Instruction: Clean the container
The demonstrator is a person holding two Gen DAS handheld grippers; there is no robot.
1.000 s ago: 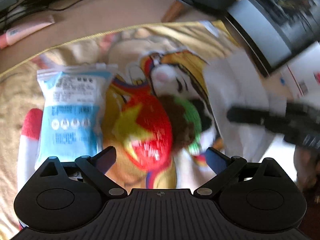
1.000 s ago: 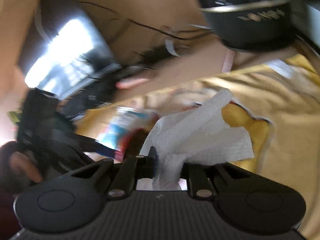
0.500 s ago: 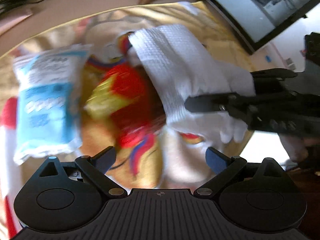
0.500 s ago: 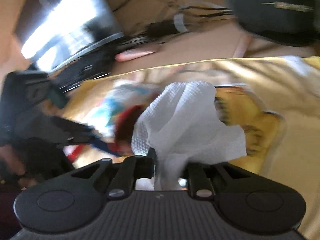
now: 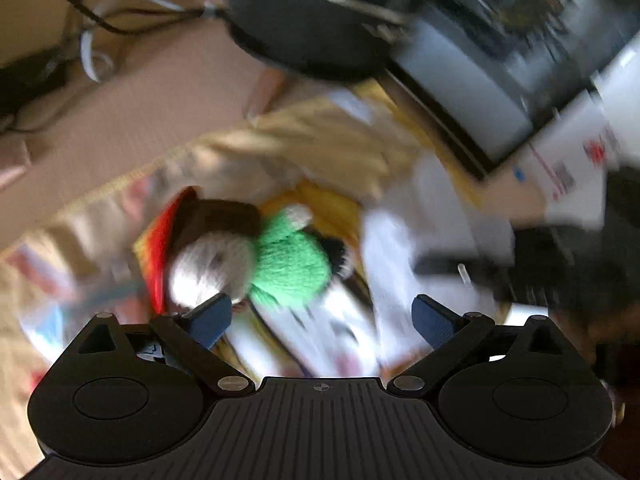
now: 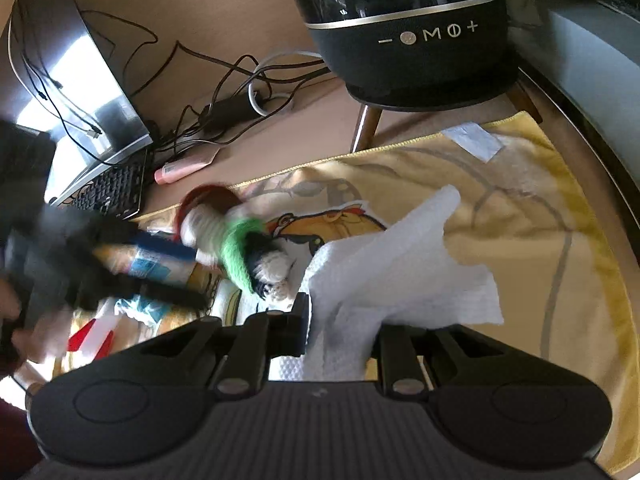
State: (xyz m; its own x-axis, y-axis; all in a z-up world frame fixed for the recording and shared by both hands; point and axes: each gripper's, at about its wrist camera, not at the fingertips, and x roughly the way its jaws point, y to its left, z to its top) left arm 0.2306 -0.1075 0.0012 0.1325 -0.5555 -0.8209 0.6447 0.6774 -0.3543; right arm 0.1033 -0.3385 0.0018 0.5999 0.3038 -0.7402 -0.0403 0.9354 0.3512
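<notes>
A red container (image 5: 160, 248) lies tipped on the yellow cloth, with a knitted doll (image 5: 280, 264) in a brown hat and green top against it. Both are motion-blurred. My left gripper (image 5: 320, 314) is open just above them, its left blue pad (image 5: 210, 318) close to the doll's white face. In the right wrist view the doll (image 6: 236, 248) lies at the tip of the left gripper (image 6: 196, 276), which comes in blurred from the left. My right gripper (image 6: 344, 328) is shut on a crumpled white paper towel (image 6: 400, 272), held to the right of the doll.
A printed yellow cloth (image 6: 540, 220) covers the desk. A blue-and-white packet (image 6: 160, 268) lies beside the doll. Behind stand a black speaker (image 6: 408, 40), tangled cables (image 6: 224, 92), a pink tube (image 6: 184, 168), a keyboard (image 6: 112, 188) and a monitor (image 6: 72, 80).
The left gripper has swung over the container, so the doll now sits near its left pad. The towel has shifted to the right of it. The right gripper keeps hold of the towel.
</notes>
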